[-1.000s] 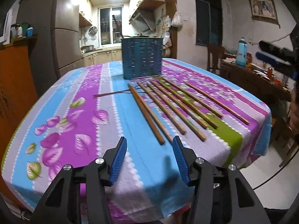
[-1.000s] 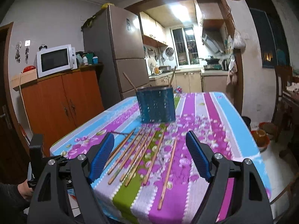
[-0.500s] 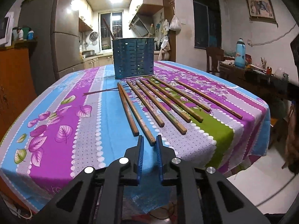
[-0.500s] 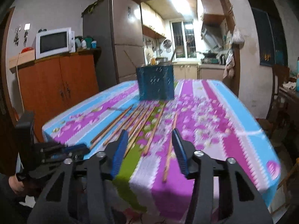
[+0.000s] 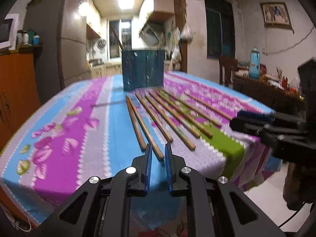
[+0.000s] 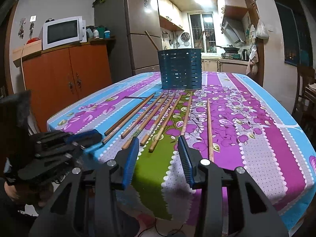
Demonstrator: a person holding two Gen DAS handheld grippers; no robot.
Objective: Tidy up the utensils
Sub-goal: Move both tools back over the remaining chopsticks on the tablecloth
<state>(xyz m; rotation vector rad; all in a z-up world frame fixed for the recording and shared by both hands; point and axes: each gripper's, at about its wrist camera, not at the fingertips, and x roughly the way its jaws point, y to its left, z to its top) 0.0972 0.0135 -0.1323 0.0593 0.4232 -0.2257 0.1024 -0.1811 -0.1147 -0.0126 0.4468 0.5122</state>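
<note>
Several wooden chopsticks (image 6: 158, 118) lie side by side on the flowered tablecloth (image 6: 256, 138), pointing at a dark blue slotted holder (image 6: 180, 69) that has two sticks standing in it. In the left wrist view, my left gripper (image 5: 158, 148) has its jaws narrowed to a slit around the near end of one chopstick (image 5: 146, 130), with a gap on both sides of the stick. My right gripper (image 6: 158, 138) hovers at the table's near edge with its jaws closing. Chopstick ends lie just ahead of its pads, untouched. The holder (image 5: 143, 71) looks blurred from the left.
An orange cabinet (image 6: 65, 75) with a microwave (image 6: 63, 31) stands to the left, with a fridge behind it. A chair (image 5: 227, 69) and a cluttered side table stand to the right. The left gripper (image 6: 92, 136) shows at the left table corner. A person's hand (image 6: 11, 193) holds it.
Both pairs of jaws have narrowed from wide. The left gripper has come up to a chopstick's near end. The right gripper has sunk closer to the table edge.
</note>
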